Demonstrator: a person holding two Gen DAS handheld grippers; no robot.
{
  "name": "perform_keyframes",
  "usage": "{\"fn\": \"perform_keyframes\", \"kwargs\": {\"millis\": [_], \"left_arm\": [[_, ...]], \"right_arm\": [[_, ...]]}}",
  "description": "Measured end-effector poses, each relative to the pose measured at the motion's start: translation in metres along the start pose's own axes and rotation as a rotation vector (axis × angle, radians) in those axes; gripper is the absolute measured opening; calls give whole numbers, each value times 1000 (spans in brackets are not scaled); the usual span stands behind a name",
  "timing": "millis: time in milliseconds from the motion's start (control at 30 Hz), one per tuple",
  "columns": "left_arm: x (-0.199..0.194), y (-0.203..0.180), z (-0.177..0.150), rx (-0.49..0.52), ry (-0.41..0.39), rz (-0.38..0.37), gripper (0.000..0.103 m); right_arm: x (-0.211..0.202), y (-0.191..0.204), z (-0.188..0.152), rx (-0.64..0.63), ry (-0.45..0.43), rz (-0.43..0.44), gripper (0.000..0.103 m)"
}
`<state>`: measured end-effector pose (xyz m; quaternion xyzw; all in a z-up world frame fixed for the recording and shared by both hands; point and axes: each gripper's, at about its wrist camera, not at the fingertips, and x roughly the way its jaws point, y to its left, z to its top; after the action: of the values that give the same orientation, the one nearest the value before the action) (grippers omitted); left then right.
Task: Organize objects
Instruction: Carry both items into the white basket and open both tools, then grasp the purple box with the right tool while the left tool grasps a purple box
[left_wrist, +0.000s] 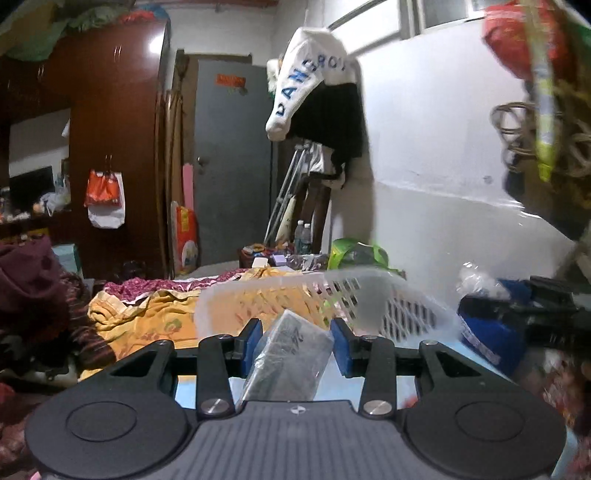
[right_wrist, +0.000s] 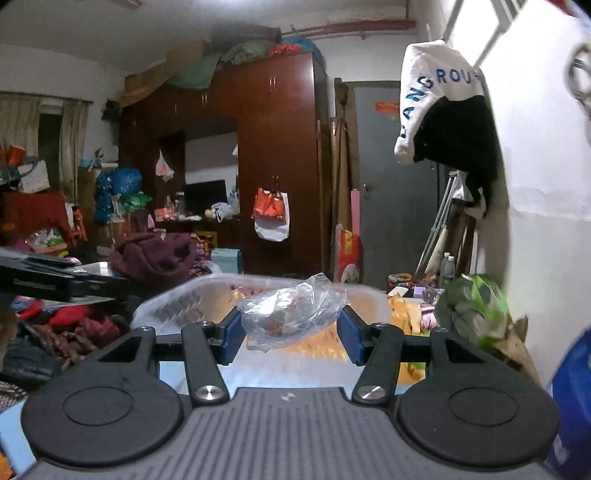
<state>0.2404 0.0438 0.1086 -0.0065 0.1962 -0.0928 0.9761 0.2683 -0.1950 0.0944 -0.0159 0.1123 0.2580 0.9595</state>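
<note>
Gripper (left_wrist: 295, 341) of the left hand, in its own wrist view, clamps a grey packet (left_wrist: 290, 360) between blue pads (left_wrist: 341, 345); the packet leans toward one o'clock. Beyond it, at twelve o'clock, a white basket (left_wrist: 369, 295) sits blurred over a yellow cloth (left_wrist: 147, 317). At two o'clock hangs a red bag (left_wrist: 517, 40); at three o'clock lies something blue (left_wrist: 487, 332).

Right wrist view now: the right gripper (right_wrist: 291, 328) pinches a crumpled clear bag (right_wrist: 291, 310) with something reddish inside, pads (right_wrist: 351, 339) touching both its ends. The basket (right_wrist: 177, 299) shows just behind. A wardrobe (right_wrist: 277, 158) stands at twelve o'clock, a green bag (right_wrist: 476, 306) at three o'clock.
</note>
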Motion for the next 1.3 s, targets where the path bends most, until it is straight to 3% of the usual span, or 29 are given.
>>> {"fn": "perform_keyframes", "kwargs": {"millis": [67,133,167,200,233,267,400,433,533,633,767,900,967,1167,1200,1233,1300], "left_arm": [[36,2,9,-39,60,-5,45],[60,3,10,-49,71,-3,49],[67,3,10,-52,75,8,61],[70,4,9,-60,68,14,69],[69,4,7,-72,54,14,83],[62,3,4,-67,30,2,88],[19,1,-12,7,-43,21,102],[3,2,-23,7,-67,11,103],[-37,6,-61,2,-115,-10,103],[-73,0,-103,15,-129,21,103],[-107,-14,-143,-45,-188,-3,103],[-101,-27,-160,-38,-164,33,91],[-98,-24,-166,-72,-136,44,77],[-79,-32,-176,-78,-78,41,76],[-77,-32,-177,-85,-79,36,72],[-77,-31,-177,-94,-88,40,57],[-77,-28,-180,-109,-91,48,51]], "right_arm": [[28,-1,10,-6,32,-11,57],[49,-2,11,-23,69,-22,59],[55,-1,10,-37,75,-35,60],[56,-2,5,-43,83,-45,70],[57,-2,4,-35,91,-51,83],[51,-1,2,-29,87,-48,87],[4,-1,-4,-16,13,-21,103],[-14,-2,-11,2,-12,-8,103],[-62,-3,-47,39,-31,34,103],[-101,3,-99,66,-19,30,103],[-125,14,-144,131,-4,86,103],[-124,29,-158,78,14,78,102],[-117,32,-158,44,34,63,94],[-104,31,-161,50,73,78,82],[-104,32,-162,51,75,83,77],[-103,31,-163,52,78,91,72],[-102,32,-165,50,83,94,60]]}}
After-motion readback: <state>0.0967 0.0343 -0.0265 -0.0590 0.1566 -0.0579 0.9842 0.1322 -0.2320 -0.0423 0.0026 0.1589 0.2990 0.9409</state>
